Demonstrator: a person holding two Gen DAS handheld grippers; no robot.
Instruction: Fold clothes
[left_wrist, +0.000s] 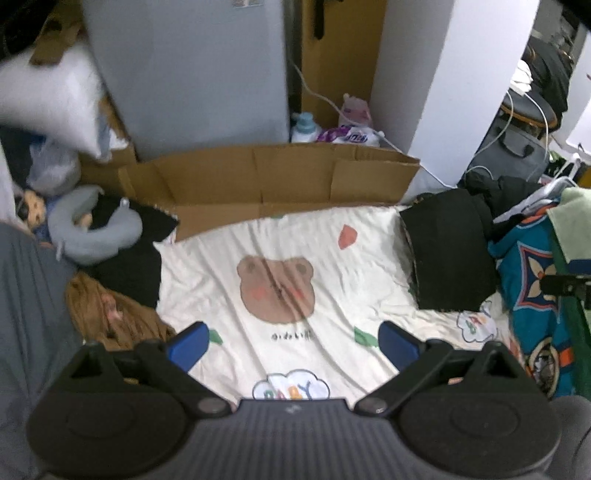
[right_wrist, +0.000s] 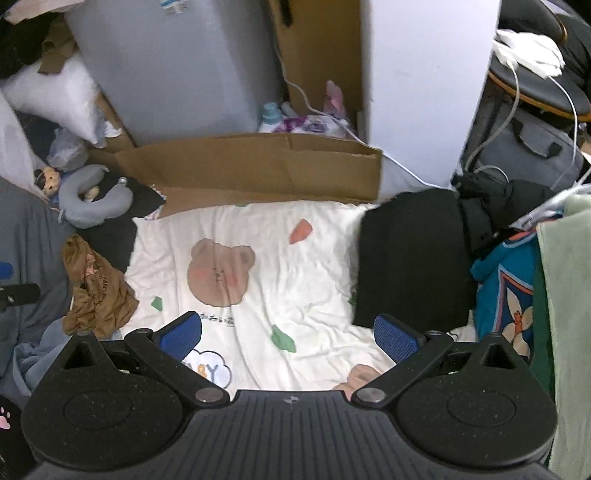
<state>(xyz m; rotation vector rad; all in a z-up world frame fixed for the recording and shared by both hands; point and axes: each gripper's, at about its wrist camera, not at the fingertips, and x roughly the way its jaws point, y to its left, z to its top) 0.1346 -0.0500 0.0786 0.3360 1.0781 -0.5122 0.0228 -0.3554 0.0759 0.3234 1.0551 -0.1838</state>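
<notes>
We are seeing the middle of the cream bear-print sheet lying bare, giving both wide-open tools, the left tool and the right tool, free passage across it. A folded black garment is sitting on the sheet's right side with a teal patterned cloth crowding in beside it, while a crumpled brown garment and a grey neck pillow are hemming the left edge. A flattened cardboard box is closing off the far edge.
</notes>
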